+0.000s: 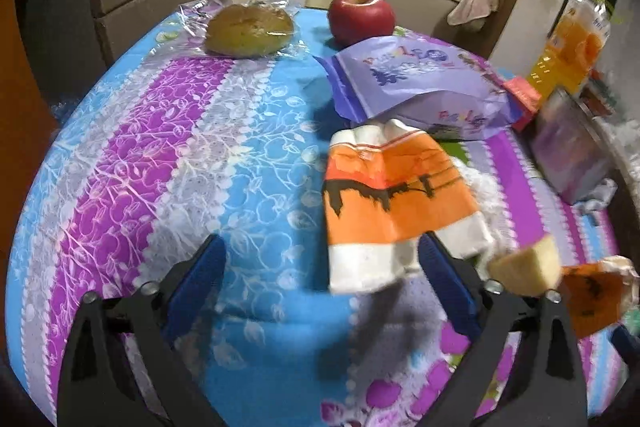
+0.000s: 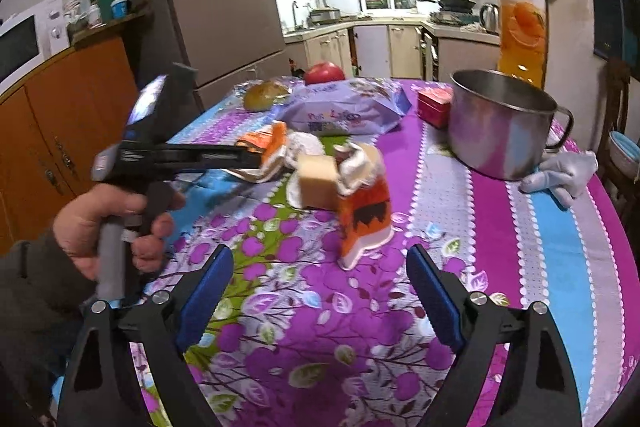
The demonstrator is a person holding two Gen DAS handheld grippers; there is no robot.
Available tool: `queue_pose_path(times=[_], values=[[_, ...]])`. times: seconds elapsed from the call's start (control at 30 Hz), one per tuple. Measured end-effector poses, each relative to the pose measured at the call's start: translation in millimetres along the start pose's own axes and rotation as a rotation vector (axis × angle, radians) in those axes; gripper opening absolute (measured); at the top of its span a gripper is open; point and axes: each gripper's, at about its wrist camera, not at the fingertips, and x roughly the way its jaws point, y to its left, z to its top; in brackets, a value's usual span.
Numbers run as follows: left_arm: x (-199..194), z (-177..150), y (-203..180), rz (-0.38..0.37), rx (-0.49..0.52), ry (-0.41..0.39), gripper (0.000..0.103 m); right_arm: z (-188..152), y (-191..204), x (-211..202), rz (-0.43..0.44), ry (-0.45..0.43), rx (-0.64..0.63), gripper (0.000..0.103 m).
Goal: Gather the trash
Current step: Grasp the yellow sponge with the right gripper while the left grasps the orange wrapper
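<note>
Trash lies on the flowered tabletop (image 1: 168, 155): 2 orange-and-white wrappers. In the left wrist view, the larger wrapper (image 1: 396, 203) sits crumpled just ahead of the left gripper (image 1: 322, 263), its near white edge lying between the blue fingers (image 1: 200, 275) toward the right one; whether it touches that finger I cannot tell. Those fingers stand wide apart and hold nothing. In the right wrist view, the second wrapper (image 2: 362, 203) stands upright with a pale cake piece (image 2: 316, 183) beside it, just beyond the right gripper (image 2: 320, 267), whose fingers (image 2: 434, 291) are also spread wide with nothing between them. A hand (image 2: 104, 223) grips the left tool's handle at that view's left. Farther back are a purple snack bag (image 1: 416, 83), a wrapped bun (image 1: 250, 29), a red apple (image 1: 361, 15), a steel pot (image 2: 500, 123), a red tin (image 2: 434, 105) and an orange juice bottle (image 2: 522, 23).
</note>
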Motion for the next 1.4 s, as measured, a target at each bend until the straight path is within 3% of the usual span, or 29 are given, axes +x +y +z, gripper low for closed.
queue_pose_path(times=[0.03,0.07,0.1,0.17,0.33,0.53,0.6,0.83,0.87,0.97,1.1,1.4], values=[[0.5,0.7,-2.7,0.030,0.013,-0.008,0.068,0.8,4.5,-0.8,0.006,0.000,-0.012,0.081],[-1.4,1.6,-3.7,0.006,0.010,-0.010,0.048,1.9,9.9,-0.8,0.015,0.003,-0.028,0.072],[-3.0,2.8,-3.6,-0.017,0.003,-0.001,0.037,3.0,13.9,-0.3,0.025,0.009,-0.040,0.063],[-11.3,5.5,-1.5,-0.002,-0.016,-0.010,0.025,6.5,21.1,6.1,0.070,0.034,-0.050,0.055],[-23.2,2.3,17.5,0.039,-0.073,-0.043,0.021,19.1,21.1,35.2,0.107,0.089,-0.023,0.054],[-26.0,-1.8,29.4,0.018,-0.096,-0.047,0.021,36.9,6.6,72.8,-0.011,0.120,-0.006,0.059],[-24.9,-2.5,29.4,0.017,-0.097,-0.050,0.021,42.4,3.3,78.3,-0.019,0.113,0.004,0.069],[-20.7,-3.6,33.6,-0.006,-0.115,-0.034,0.024,52.5,4.5,105.9,-0.049,0.139,-0.021,0.069],[-20.0,-4.2,34.1,-0.007,-0.116,-0.034,0.024,52.3,3.7,108.9,-0.050,0.143,-0.019,0.067],[-19.2,-4.6,34.6,-0.015,-0.119,-0.036,0.024,48.7,1.5,117.0,-0.054,0.162,-0.014,0.044],[-19.2,-5.0,35.2,-0.033,-0.128,-0.044,0.023,44.6,1.8,103.0,-0.058,0.119,-0.019,0.041],[-50.9,-13.0,14.5,-0.074,-0.066,-0.110,0.010,36.5,11.8,33.4,-0.057,-0.015,-0.038,0.041]])
